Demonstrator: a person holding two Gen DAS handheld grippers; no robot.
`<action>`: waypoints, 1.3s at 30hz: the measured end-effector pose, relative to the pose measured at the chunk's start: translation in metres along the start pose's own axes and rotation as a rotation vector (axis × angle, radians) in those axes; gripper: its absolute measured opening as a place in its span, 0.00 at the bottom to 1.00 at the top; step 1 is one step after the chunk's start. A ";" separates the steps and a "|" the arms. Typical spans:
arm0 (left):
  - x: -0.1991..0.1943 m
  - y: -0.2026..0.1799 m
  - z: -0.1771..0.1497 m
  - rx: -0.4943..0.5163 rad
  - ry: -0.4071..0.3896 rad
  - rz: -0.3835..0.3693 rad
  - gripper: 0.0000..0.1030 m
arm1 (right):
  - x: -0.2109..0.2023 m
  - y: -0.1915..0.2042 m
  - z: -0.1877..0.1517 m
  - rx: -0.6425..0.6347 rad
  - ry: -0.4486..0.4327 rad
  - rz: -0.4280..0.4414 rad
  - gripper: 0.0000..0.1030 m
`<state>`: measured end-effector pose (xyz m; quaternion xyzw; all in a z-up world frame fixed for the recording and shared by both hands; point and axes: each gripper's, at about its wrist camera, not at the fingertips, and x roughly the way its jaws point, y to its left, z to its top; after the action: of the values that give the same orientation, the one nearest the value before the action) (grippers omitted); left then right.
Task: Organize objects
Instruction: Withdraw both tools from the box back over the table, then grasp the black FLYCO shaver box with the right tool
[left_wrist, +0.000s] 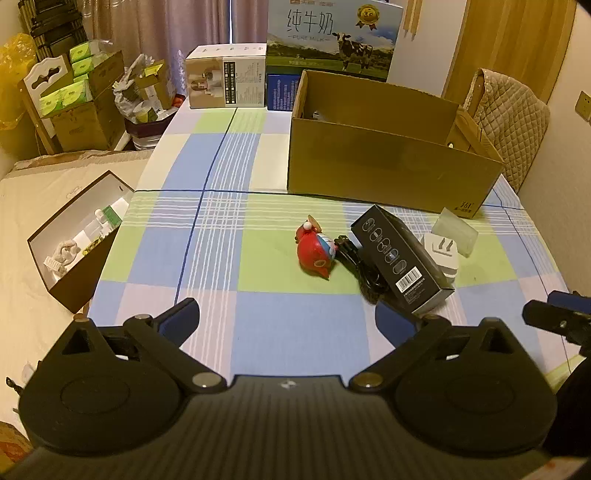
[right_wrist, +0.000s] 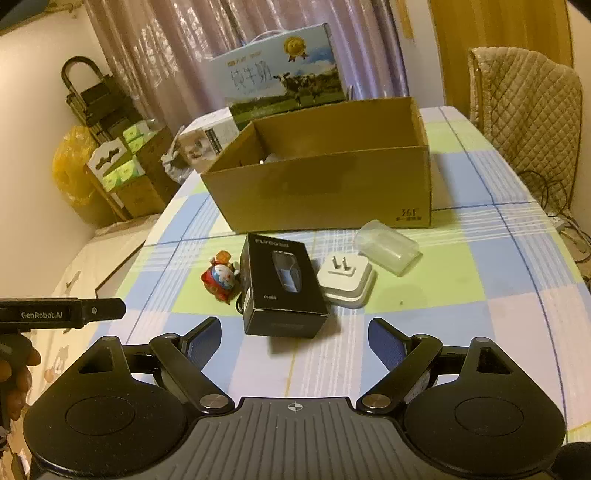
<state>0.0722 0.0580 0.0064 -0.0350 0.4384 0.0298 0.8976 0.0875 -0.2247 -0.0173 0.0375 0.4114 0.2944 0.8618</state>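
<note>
You have most of the sorting still in front of you. The open cardboard box (right_wrist: 325, 188) is your landmark. Something pale lies inside it near its back wall, but I cannot tell what it is.

Four loose things and a cable wait on the checked tablecloth (left_wrist: 207, 258), all on the side of the box nearest to you:
- The black product box (right_wrist: 282, 284) lies flat, close to the box's front wall.
- The red toy figure (right_wrist: 219, 282) lies just beside its left edge.
- A black cable (left_wrist: 364, 269) lies between the toy and the black box and touches the black box.
- The white plug adapter (right_wrist: 347, 282) sits to the right, pins up.
- The clear plastic case (right_wrist: 388, 253) is beside the adapter, nearest the box's front right corner.

Your left gripper (left_wrist: 288, 321) has its jaws spread wide with nothing between them. Your right gripper (right_wrist: 293, 338) is also spread and empty, and it points at the black product box, which is probably the next thing to take.
</note>
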 end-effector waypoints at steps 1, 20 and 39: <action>0.001 0.000 0.001 0.004 0.002 -0.001 0.97 | 0.003 0.000 0.000 -0.002 0.005 0.003 0.82; 0.060 0.008 0.023 0.039 0.061 -0.006 0.99 | 0.097 -0.007 0.030 -0.013 0.093 0.046 0.82; 0.109 0.016 0.034 0.033 0.106 -0.030 0.99 | 0.164 -0.027 0.040 0.070 0.237 0.125 0.78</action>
<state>0.1642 0.0796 -0.0597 -0.0285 0.4853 0.0071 0.8738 0.2096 -0.1513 -0.1116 0.0580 0.5171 0.3352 0.7854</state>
